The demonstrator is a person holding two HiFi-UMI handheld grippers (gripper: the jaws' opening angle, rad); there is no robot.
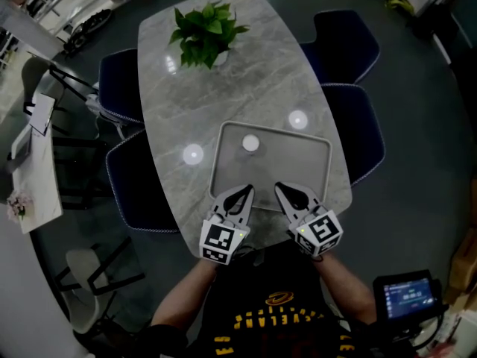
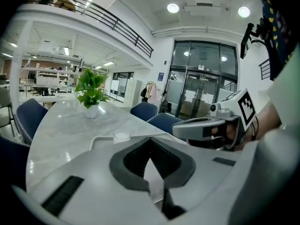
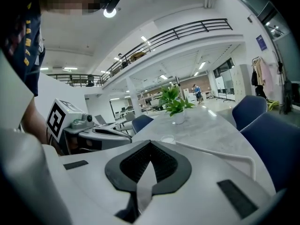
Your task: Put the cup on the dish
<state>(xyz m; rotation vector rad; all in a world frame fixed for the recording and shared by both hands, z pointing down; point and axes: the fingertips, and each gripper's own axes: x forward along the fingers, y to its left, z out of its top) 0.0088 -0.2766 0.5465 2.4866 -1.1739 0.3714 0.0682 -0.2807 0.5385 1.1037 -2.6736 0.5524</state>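
Note:
A small clear cup (image 1: pixel 250 143) stands upright at the far edge of a grey rectangular tray (image 1: pixel 302 164) on the marble table. It shows just past my jaws in the left gripper view, cup (image 2: pixel 122 135), and in the right gripper view, cup (image 3: pixel 167 138). My left gripper (image 1: pixel 246 192) and right gripper (image 1: pixel 282 189) hover side by side over the tray's near edge, both pointing at the cup and apart from it. Each is shut with nothing between its jaws. The left gripper (image 2: pixel 150 141) sees the right one (image 2: pixel 206 128) beside it.
A potted green plant (image 1: pixel 207 33) stands at the table's far end. Dark blue chairs (image 1: pixel 346 39) line both long sides. Two bright round light spots (image 1: pixel 193 154) lie on the marble beside the tray. A small screen (image 1: pixel 406 297) is at the lower right.

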